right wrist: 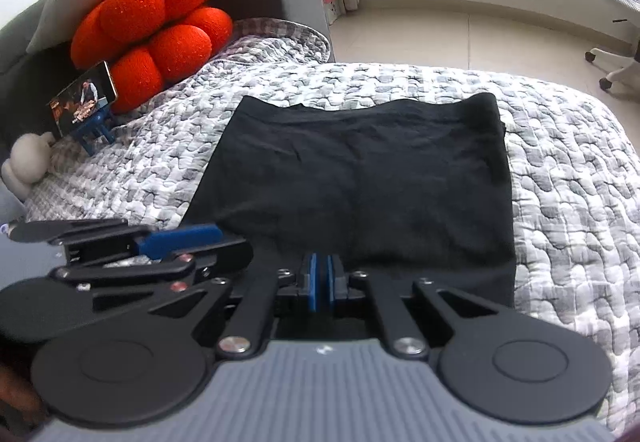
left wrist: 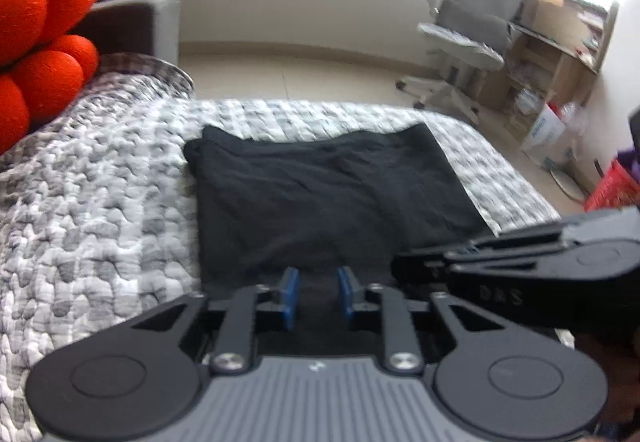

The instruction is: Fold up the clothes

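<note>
Two grippers sit side by side at the near hem of a black garment (right wrist: pixel 360 177), which lies flat and already folded into a rough rectangle in the middle of the frame, on a grey-and-white quilted bedspread (right wrist: pixel 568 177).

The right gripper (right wrist: pixel 320 274), at the bottom centre of its own view, has its blue pads pressed together with only a thin seam between them. They sit right at the garment's near edge, and dark cloth seems to run into the jaws, so I judge it is clenched on a pinch of the hem, though the dark fabric makes this hard to confirm.

The left gripper (left wrist: pixel 316 292), at the bottom centre of its view, has its pads apart with a clear gap. Black fabric shows between them, but the pads do not appear to press on it; I read it as not yet clamped.

Both tools aim downward at the same edge, close together, the right gripper's body crossing the lower right of the left view. That pairing likely serves to lift the near hem evenly and carry it toward the far edge for another fold.

An orange cushion (right wrist: pixel 160 13) occupies the upper left, a phone on a blue stand (right wrist: pixel 82 97) leans below it, and an office chair (left wrist: pixel 460 49) stands at the upper right.
</note>
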The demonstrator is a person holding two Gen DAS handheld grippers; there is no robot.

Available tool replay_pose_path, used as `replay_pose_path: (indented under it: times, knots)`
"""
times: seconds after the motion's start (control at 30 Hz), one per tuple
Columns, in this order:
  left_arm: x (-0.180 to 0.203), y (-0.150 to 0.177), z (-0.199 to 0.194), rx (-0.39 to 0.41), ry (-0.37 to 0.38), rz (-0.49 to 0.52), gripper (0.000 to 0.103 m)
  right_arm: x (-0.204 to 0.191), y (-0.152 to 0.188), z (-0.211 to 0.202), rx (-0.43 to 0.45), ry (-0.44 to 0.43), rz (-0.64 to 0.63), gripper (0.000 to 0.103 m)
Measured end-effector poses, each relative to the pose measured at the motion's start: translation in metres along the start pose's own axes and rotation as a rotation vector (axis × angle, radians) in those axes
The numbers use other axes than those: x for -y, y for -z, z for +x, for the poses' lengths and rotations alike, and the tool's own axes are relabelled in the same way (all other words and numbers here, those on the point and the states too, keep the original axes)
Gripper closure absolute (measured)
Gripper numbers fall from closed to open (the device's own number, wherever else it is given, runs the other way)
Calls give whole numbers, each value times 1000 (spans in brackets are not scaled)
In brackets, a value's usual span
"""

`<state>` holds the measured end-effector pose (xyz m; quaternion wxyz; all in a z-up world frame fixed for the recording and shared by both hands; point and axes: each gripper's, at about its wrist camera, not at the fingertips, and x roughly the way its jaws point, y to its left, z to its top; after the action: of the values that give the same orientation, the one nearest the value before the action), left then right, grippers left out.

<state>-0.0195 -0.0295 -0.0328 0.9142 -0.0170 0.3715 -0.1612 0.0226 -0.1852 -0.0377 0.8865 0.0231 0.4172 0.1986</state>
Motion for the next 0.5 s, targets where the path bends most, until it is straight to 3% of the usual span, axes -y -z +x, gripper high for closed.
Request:
replay_pose_path:
  times: [0.17,0.23,0.5]
  knots:
    - [4,2,6,-27,-9,29,85,-2,0,4,-22,15,-19,97]
    - [1,2,6,-31,-9,15,84,0,0,4,-25,20,-16,103]
    - [-1,3,6,-35,-12,22,84,19,-1,-6,-20,49,26,103]
